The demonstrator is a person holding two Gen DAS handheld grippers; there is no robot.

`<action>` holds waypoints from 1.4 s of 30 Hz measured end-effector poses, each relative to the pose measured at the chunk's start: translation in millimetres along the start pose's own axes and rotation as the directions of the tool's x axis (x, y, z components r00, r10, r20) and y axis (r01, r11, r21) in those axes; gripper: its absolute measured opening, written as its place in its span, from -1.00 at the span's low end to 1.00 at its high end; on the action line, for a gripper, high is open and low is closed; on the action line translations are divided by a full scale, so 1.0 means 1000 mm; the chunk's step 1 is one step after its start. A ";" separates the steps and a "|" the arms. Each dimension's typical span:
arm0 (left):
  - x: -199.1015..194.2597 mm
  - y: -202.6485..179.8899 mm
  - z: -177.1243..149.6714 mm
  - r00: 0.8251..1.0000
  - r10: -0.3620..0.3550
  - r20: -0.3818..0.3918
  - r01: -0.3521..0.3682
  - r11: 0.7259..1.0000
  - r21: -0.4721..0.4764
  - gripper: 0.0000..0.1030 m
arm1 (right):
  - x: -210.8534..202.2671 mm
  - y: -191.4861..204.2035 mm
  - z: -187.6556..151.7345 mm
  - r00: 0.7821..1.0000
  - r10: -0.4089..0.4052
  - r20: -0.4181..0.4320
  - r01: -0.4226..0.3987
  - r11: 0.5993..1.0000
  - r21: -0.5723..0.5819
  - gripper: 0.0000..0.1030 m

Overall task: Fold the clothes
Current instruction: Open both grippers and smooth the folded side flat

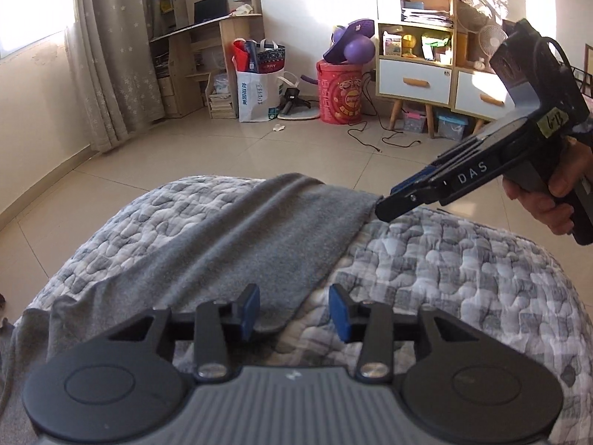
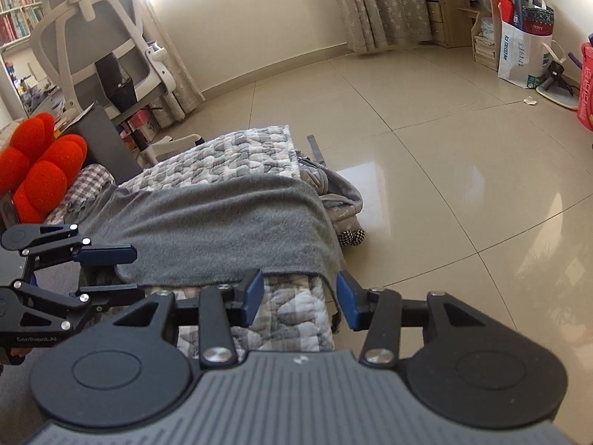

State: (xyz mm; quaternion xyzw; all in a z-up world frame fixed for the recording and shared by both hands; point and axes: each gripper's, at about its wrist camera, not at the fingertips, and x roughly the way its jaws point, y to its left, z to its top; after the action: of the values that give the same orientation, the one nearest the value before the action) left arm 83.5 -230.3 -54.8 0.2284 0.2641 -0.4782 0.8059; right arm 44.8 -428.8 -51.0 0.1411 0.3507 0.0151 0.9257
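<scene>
A grey fleece garment (image 1: 259, 237) lies spread flat over a grey-and-white quilted cover (image 1: 444, 278). In the left wrist view my left gripper (image 1: 295, 311) is open, and the garment's near corner lies low between its blue pads (image 1: 250, 309). My right gripper (image 1: 385, 209), held by a hand, has its tip at the garment's far corner. In the right wrist view my right gripper (image 2: 300, 300) is open, straddling the hem corner of the garment (image 2: 222, 230). The left gripper (image 2: 135, 272) is open around the other corner of the same edge.
The quilted cover (image 2: 237, 155) ends at a drop to the tiled floor (image 2: 444, 185). Another grey bundle of clothes (image 2: 341, 204) lies on the floor beside it. A red cushion (image 2: 40, 163) and an office chair (image 2: 100, 44) stand behind. Shelves (image 1: 415, 44), bags and a loose cable (image 1: 381, 141) line the far wall.
</scene>
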 end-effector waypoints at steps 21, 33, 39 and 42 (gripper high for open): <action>0.006 -0.012 0.007 0.999 0.002 0.048 0.004 0.991 -0.130 -0.48 | 0.009 0.027 -0.017 0.980 -0.195 0.045 0.200 0.947 -0.252 -0.96; -0.086 0.034 -0.027 0.982 0.165 0.092 -0.140 0.963 -0.232 0.35 | -0.017 0.066 -0.003 0.994 -0.048 0.093 0.063 0.985 -0.163 -0.19; -0.120 0.078 -0.070 0.950 0.308 0.050 -0.282 0.916 -0.285 0.37 | -0.009 0.116 -0.001 0.994 0.052 0.093 -0.030 0.975 -0.219 -0.19; -0.133 0.098 -0.094 0.943 0.332 0.038 -0.304 0.899 -0.315 0.37 | 0.002 0.149 -0.001 0.988 0.126 0.093 -0.096 0.958 -0.269 -0.19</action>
State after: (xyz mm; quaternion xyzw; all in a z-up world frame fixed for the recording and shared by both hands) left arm 98.0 -42.1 -29.2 0.1194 0.2567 -0.3036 0.9097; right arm 55.9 -285.6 -13.0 0.0368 0.2857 0.1058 0.9517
